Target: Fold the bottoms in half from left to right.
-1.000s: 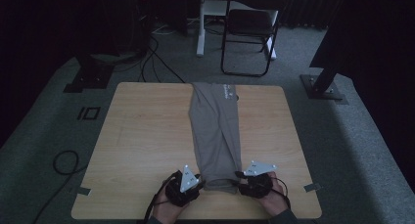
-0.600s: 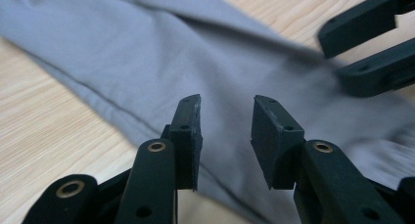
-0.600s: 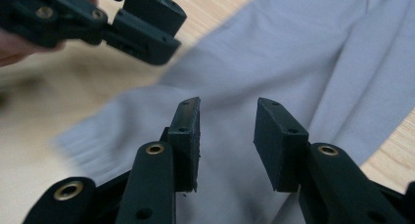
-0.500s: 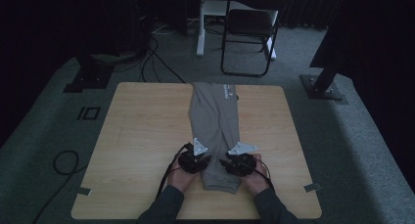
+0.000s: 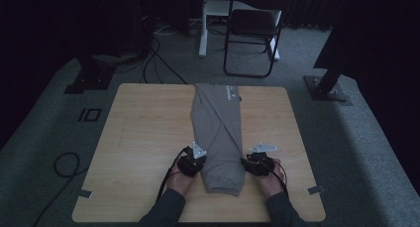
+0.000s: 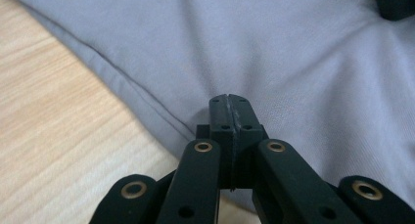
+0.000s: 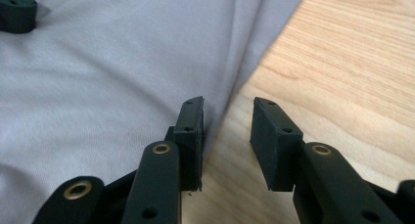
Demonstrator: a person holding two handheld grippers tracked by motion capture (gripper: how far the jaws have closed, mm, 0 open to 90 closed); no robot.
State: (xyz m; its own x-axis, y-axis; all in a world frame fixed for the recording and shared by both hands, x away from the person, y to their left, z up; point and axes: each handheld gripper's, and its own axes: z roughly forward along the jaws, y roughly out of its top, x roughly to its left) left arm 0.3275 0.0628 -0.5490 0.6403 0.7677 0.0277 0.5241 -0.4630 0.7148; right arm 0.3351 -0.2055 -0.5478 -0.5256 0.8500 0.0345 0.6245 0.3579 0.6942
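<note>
A grey folded garment (image 5: 218, 133) lies lengthwise down the middle of the wooden table (image 5: 143, 128), its near end between my hands. My left gripper (image 5: 198, 162) sits at the garment's left edge. In the left gripper view its jaws (image 6: 229, 106) have just closed and meet over the grey cloth (image 6: 293, 62) by the seam; I see no cloth between them. My right gripper (image 5: 246, 162) is at the garment's right edge. Its jaws (image 7: 227, 121) have been closing but stand open, one over the cloth (image 7: 98, 62) and one over bare wood.
A black chair (image 5: 252, 33) and a white table leg (image 5: 203, 24) stand on the carpet beyond the table. Dark stand bases (image 5: 327, 88) sit at the far corners, and cables (image 5: 64, 162) lie on the floor at left. Bare wood shows on both sides of the garment.
Both hands have moved forward from the table's near edge along the garment. Since half a second ago they have drawn apart to its two side edges.
</note>
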